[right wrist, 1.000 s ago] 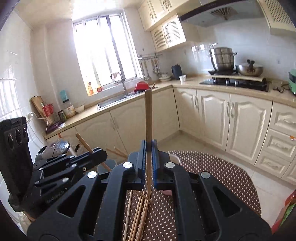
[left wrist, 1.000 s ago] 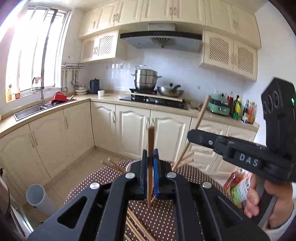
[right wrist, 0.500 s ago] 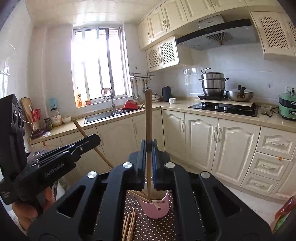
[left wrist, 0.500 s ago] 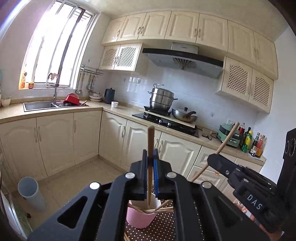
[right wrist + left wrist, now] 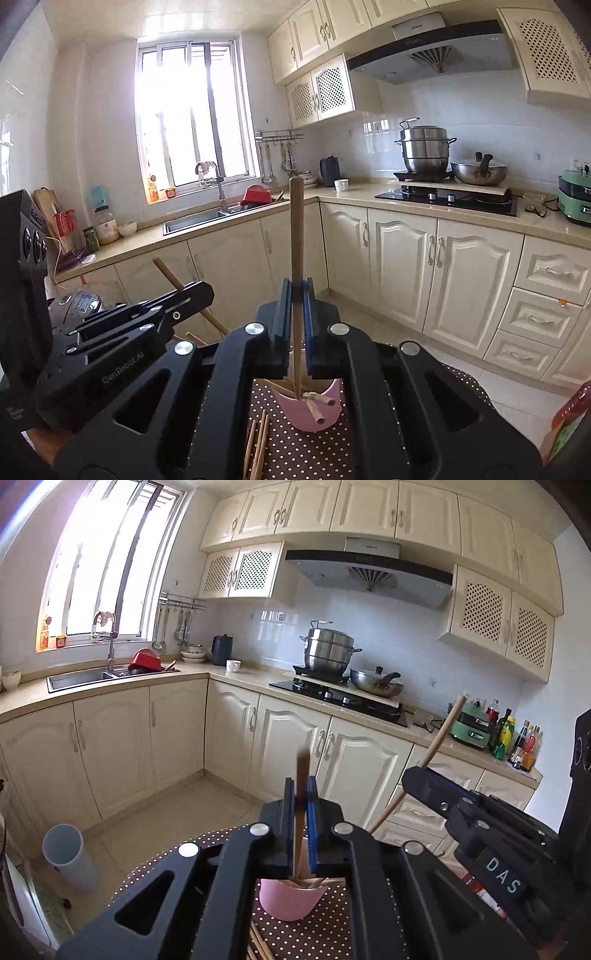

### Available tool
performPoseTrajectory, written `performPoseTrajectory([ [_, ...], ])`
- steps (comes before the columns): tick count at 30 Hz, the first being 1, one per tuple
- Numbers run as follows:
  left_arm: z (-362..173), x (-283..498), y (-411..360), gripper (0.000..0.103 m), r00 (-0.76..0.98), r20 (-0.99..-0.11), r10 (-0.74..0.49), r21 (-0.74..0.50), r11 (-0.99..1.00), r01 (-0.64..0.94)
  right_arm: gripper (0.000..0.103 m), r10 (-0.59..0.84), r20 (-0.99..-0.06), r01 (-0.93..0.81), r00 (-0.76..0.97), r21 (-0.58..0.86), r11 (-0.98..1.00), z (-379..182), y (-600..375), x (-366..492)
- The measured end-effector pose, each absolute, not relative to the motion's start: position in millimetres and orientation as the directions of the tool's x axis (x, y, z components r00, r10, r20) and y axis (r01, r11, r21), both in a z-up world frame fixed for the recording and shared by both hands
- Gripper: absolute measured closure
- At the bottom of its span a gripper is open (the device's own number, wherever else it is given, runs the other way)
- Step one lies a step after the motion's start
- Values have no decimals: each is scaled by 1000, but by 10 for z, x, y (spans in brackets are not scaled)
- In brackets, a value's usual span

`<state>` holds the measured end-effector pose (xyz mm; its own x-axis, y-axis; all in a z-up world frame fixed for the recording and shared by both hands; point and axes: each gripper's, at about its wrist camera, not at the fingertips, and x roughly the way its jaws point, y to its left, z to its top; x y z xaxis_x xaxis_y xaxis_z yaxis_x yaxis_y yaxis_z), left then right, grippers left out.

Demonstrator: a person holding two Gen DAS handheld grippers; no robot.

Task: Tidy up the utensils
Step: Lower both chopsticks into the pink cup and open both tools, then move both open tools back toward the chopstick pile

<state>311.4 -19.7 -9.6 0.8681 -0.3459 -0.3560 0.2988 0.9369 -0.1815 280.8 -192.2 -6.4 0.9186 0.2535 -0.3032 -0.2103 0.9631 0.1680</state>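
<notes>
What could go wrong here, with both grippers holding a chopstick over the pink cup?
The left gripper and right gripper crowd one small pink plastic cup; their wooden chopsticks could clash. Sticks already lying crosswise in the cup may block entry. A push could tip the cup on the dotted brown tablecloth.

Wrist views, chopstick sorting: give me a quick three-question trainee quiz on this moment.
1. True or false: each gripper is shut on a chopstick.
2. Multiple choice: the pink cup stands on A) the counter by the sink, B) the dotted tablecloth, C) the stove.
3. Short answer: where do the loose chopsticks not yet sorted lie?

Key
1. True: the left gripper clamps the left chopstick, and the right gripper clamps the right chopstick, both roughly upright above the cup.
2. B
3. On the tablecloth, just in front of the cup, which already holds several.
</notes>
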Motion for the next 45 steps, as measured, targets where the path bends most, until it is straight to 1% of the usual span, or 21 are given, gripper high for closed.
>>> performPoseTrajectory([
  [1,-100,3116,-192,91,866,-360,-347,-180,937,300,97,253,-306,-209,918,167,963,-74,-1913,2814],
  [2,-107,3114,-188,80,866,-363,-344,-177,938,298,97,254,-311,-210,916,168,963,-85,-1906,2821],
  [3,-114,3103,-183,73,869,-361,-339,-175,940,294,97,255,-314,-210,915,169,963,-94,-1905,2826],
  [6,-127,3073,-167,66,870,-357,-340,-174,939,295,97,255,-326,-211,910,165,964,-122,-1881,2831],
  [11,-127,3038,-125,62,875,-359,-326,-170,944,282,97,250,-344,-205,905,160,966,-159,-1856,2852],
  [15,-123,3009,-68,60,890,-357,-285,-154,957,245,97,248,-364,-204,898,155,967,-212,-1823,2890],
  [23,-139,2968,67,58,895,-369,-252,-150,966,211,97,236,-426,-195,874,136,971,-402,-1703,2952],
  [29,-145,2947,140,58,891,-382,-246,-160,967,199,96,220,-449,-180,866,131,975,-437,-1670,2951],
  [40,-75,2738,217,57,892,-381,-242,-147,969,201,95,211,-431,-174,877,124,977,-271,-1635,2746],
  [42,-59,2679,241,55,893,-380,-242,-149,969,199,95,208,-426,-172,880,123,977,-234,-1638,2685],
  [44,-49,2636,258,53,891,-384,-241,-149,969,198,92,201,-422,-167,884,116,979,-193,-1648,2636],
  [45,-45,2618,262,52,890,-387,-241,-148,969,198,81,197,-423,-164,884,113,980,-178,-1652,2614],
])
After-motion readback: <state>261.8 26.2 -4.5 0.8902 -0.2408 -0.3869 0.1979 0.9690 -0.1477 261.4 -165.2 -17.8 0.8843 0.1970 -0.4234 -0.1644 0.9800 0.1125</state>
